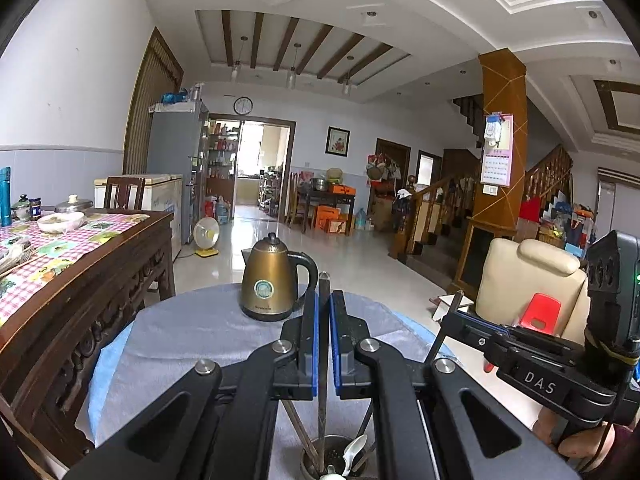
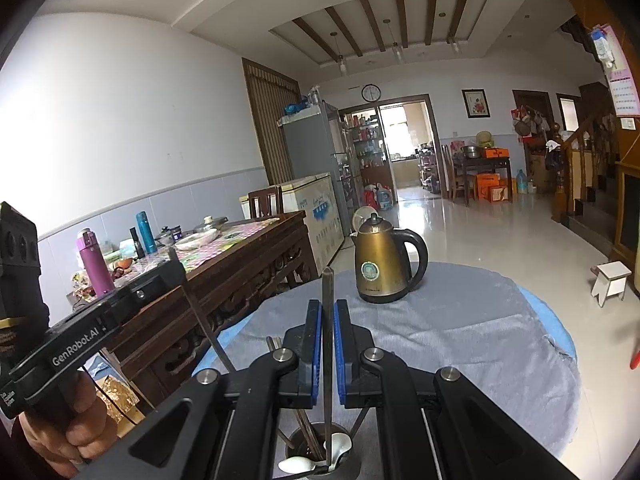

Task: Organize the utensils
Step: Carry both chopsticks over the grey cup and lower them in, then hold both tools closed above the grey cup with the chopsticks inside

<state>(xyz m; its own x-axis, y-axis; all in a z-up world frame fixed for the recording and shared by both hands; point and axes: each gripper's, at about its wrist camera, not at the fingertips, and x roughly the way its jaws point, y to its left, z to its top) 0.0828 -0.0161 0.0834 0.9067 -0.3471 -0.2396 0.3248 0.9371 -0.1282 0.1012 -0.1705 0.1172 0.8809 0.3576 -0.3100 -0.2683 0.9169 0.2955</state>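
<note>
A: In the left wrist view, the left gripper [image 1: 324, 308] is pinching a thin dark metal chopstick [image 1: 323, 360] between its blue pads, the jaws pressed nearly together. The stick is standing upright, its lower end dipping into the small round steel utensil cup [image 1: 336, 458] at the near edge of the frame.

B: What else is sitting in that cup?

A: A white ceramic spoon [image 1: 354, 454] and some brown sticks; the cup's bottom is being cut off by the frame. Far beyond, a bronze electric kettle with a black handle [image 1: 274, 280] is standing on the round table's grey cloth [image 1: 192, 332]. To the right, the right gripper [image 1: 456, 300] is showing side-on, gripping its own thin stick, partly hidden by its body.

B: And the right wrist view?

A: The right gripper [image 2: 328, 316] is likewise squeezing a slim dark metal stick [image 2: 328, 344], upright, reaching down into the same cup [image 2: 320, 448], where two white spoons [image 2: 340, 442] are lying. The kettle [image 2: 384, 268] is standing far right of centre. At the left, the left gripper [image 2: 176, 264] is holding a thin stick [image 2: 200, 316]; a hand [image 2: 60, 440] beneath it is half cut off.
</note>
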